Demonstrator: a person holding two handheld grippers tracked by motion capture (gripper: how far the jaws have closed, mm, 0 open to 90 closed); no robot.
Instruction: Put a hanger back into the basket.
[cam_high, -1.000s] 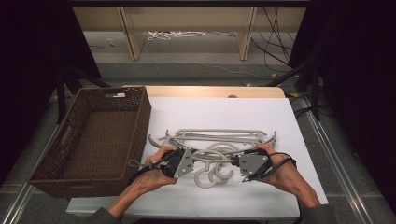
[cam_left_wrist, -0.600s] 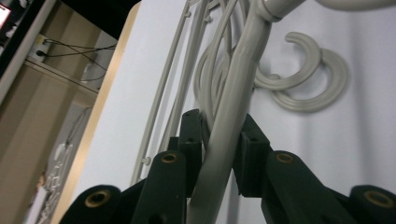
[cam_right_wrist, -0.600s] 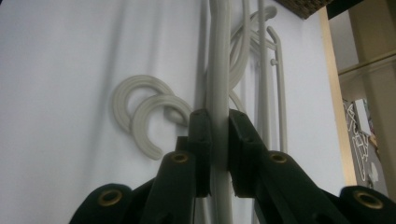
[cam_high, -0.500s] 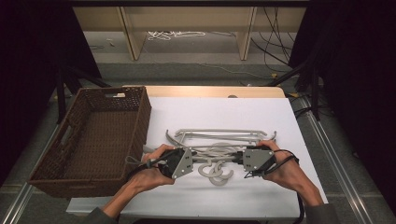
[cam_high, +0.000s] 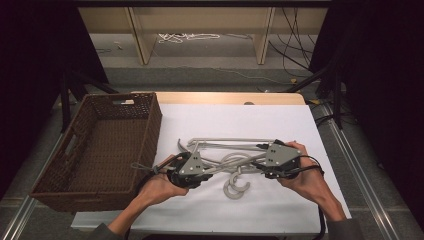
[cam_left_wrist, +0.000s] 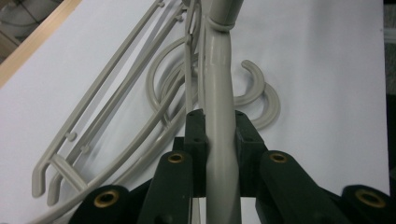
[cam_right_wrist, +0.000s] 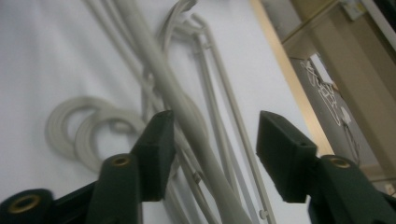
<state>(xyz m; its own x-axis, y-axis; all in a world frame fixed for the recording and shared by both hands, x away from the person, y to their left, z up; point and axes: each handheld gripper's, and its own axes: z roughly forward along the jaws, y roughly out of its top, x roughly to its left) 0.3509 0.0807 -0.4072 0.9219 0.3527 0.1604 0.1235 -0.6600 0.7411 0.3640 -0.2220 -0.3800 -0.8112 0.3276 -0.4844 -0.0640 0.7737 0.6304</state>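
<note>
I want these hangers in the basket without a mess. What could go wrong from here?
The left gripper is shut on one hanger, while the right gripper has just been opening, its pads clear of the bar between them. Held at one end, that hanger may sag or twist. Its hook lies among the other hangers, so lifting could drag them along, short of the basket.

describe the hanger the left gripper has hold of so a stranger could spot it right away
On the white table top, right of the brown wicker basket, lies a tangle of grey plastic hangers. The held hanger is the one whose thick rounded arm runs between the black jaws of the left gripper. Its neighbours are thin rods and lie free.
</note>
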